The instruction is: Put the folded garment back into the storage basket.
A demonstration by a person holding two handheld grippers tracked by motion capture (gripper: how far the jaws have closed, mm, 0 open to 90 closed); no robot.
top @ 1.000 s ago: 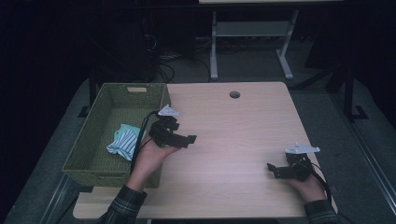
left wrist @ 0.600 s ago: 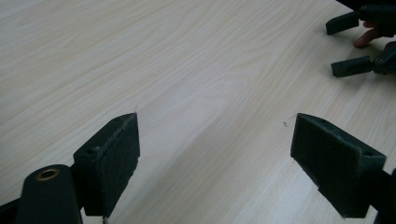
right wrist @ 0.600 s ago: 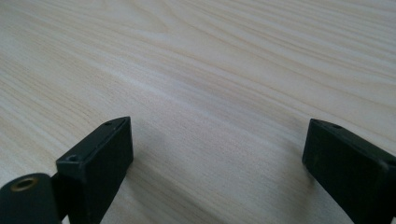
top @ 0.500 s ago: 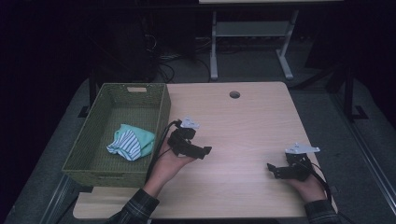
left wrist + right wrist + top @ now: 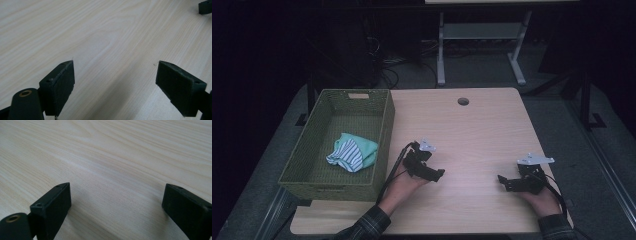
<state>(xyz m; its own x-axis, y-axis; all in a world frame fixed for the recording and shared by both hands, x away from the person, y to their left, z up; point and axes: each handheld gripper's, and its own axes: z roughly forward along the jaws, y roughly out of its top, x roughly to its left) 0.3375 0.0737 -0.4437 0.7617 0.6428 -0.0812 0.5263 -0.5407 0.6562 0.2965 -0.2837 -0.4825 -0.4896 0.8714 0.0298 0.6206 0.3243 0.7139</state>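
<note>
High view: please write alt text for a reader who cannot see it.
A person's two hands rest on a light wooden table, each holding an open black gripper with nothing in it: the left gripper near the table's middle, the right gripper near the front right. A green woven basket at the table's left holds a crumpled green-and-white striped cloth.

The folded cloth (image 5: pixel 352 152) in the basket (image 5: pixel 384 135) is too small to identify; its underside is hidden.

Two tools (image 5: pixel 439 173) (image 5: pixel 501 179) – one basket (image 5: pixel 384 135), one striped cloth (image 5: pixel 352 152), one table (image 5: pixel 477 130).
</note>
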